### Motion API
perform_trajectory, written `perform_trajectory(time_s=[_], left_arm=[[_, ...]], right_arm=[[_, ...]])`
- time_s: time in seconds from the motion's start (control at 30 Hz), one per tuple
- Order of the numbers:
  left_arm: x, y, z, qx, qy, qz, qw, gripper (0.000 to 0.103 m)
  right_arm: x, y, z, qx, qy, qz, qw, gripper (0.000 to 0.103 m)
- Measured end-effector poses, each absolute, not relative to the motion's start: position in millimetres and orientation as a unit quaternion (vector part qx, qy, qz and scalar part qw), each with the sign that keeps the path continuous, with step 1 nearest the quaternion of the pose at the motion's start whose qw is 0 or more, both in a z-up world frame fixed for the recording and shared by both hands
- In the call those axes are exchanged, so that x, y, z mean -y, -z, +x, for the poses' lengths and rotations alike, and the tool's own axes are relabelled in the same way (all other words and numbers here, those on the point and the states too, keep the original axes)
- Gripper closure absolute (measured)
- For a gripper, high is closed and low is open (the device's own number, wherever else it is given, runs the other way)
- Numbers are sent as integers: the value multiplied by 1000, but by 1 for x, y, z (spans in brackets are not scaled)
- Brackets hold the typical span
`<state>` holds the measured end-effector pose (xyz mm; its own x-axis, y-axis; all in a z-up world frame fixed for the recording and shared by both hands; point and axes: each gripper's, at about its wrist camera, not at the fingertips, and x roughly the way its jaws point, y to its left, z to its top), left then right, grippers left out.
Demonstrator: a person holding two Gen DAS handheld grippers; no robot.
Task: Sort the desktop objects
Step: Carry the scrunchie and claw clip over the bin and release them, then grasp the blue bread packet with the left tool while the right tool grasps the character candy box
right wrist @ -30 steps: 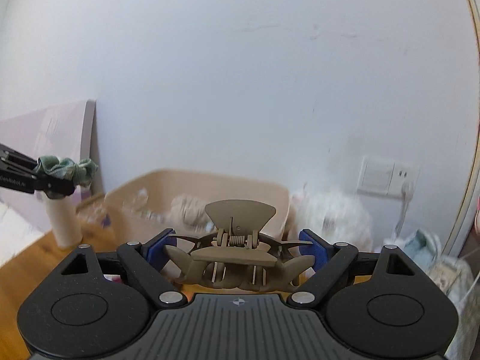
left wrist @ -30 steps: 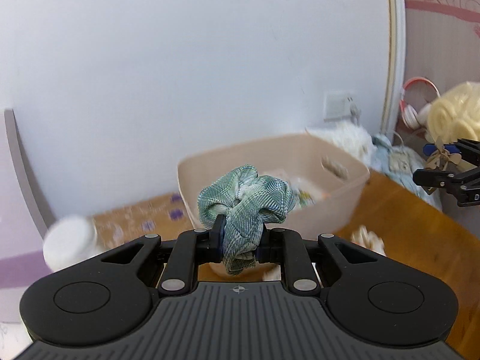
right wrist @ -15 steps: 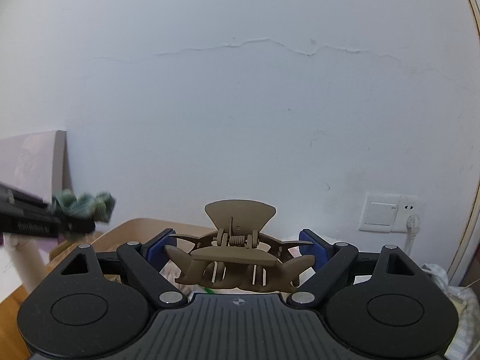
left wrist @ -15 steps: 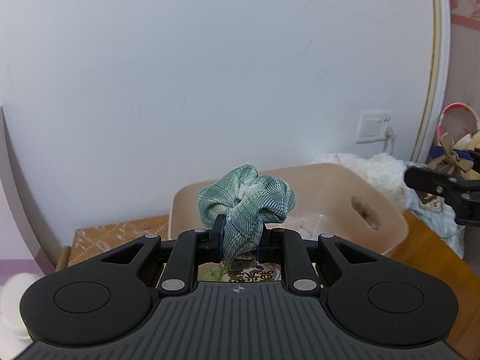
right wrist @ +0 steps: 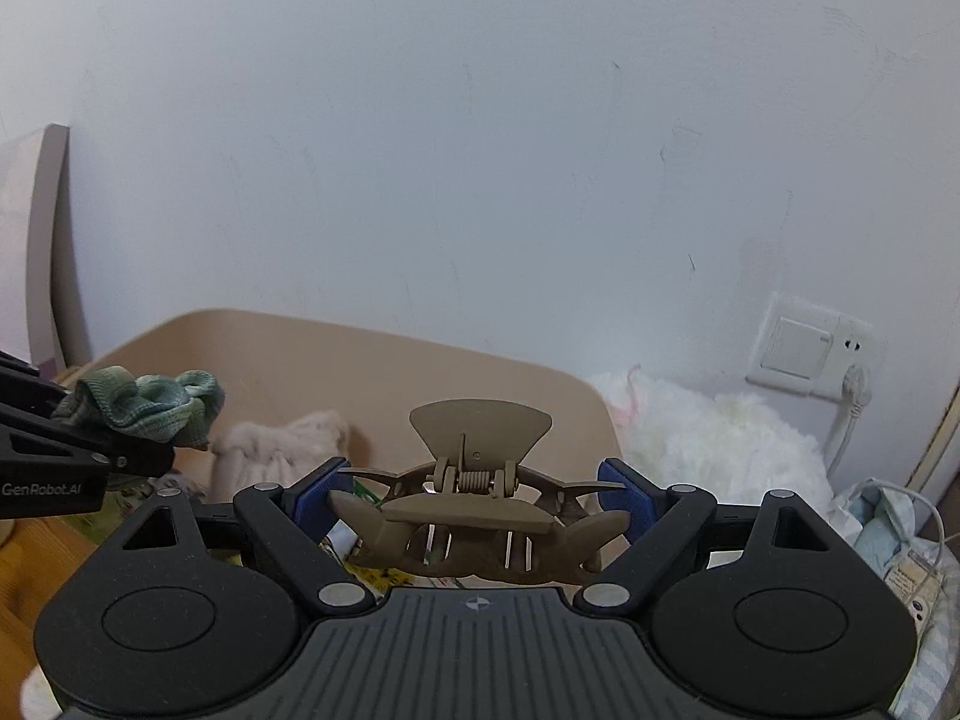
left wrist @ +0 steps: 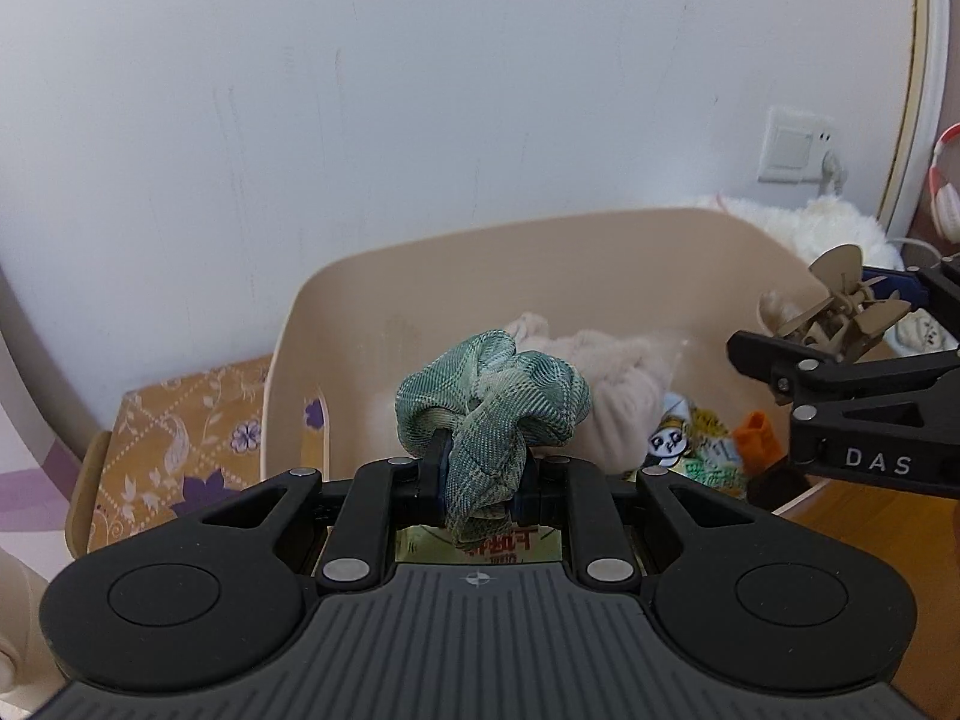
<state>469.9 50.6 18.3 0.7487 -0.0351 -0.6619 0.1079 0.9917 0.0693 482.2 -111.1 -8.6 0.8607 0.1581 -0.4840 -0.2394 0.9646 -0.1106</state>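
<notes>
Both items held over the bin.

Green plaid fabric scrunchie is pinched in the left hand-held gripper, above the beige plastic storage bin. Taupe plastic claw hair clip is clamped end to end in the right hand-held gripper, at the bin's 3 o'clock rim. Fluffy beige fabric item lies inside.

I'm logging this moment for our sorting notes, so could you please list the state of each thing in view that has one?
left gripper: shut on the green scrunchie.
green scrunchie: bunched, held above the beige bin.
right gripper: shut on the hair claw clip.
hair claw clip: teeth closed, held crosswise.
beige bin: open-topped, partly filled.
wall plug: plugged in.
</notes>
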Motion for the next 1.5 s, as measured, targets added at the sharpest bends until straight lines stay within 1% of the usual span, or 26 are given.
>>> perform_trajectory(time_s=[0.13,0.17,0.2,0.23,0.27,0.3,0.33,0.37,0.4,0.7,0.8,0.97,1.1,1.3,1.5], left_arm=[[-48,-13,470,-368,33,58,928,83],[-49,-13,467,-366,28,59,928,75],[-50,-14,465,-365,27,57,929,61],[-49,-15,463,-362,28,56,930,52],[-49,-17,459,-356,26,56,933,34],[-48,-20,456,-348,24,58,936,24],[-47,-23,452,-340,23,61,938,23],[-46,-27,448,-335,25,65,940,23],[-45,-30,444,-334,28,68,940,23],[-44,-55,398,-326,40,64,942,22],[-41,-61,369,-317,44,74,945,22],[-43,-64,317,-313,55,63,946,22],[-39,-60,273,-312,59,69,946,22],[-29,-44,215,-314,67,83,943,22],[-25,-19,173,-330,69,76,938,22]], right_arm=[[107,12,480,-254,-101,-95,957,16],[107,12,479,-254,-99,-98,957,15],[108,11,478,-254,-99,-101,957,12],[105,9,476,-253,-101,-102,957,13],[104,8,474,-254,-101,-104,956,11],[103,7,471,-253,-102,-106,956,7],[103,4,468,-248,-104,-107,957,5],[102,3,465,-245,-106,-109,958,1],[102,1,462,-241,-106,-110,958,0],[108,-29,419,-213,-114,-97,965,0],[115,-31,404,-210,-122,-107,964,0],[125,-30,354,-208,-134,-124,961,0],[130,-24,318,-213,-143,-139,956,0],[126,-26,241,-222,-166,-158,948,0],[122,3,192,-235,-185,-204,932,0]])
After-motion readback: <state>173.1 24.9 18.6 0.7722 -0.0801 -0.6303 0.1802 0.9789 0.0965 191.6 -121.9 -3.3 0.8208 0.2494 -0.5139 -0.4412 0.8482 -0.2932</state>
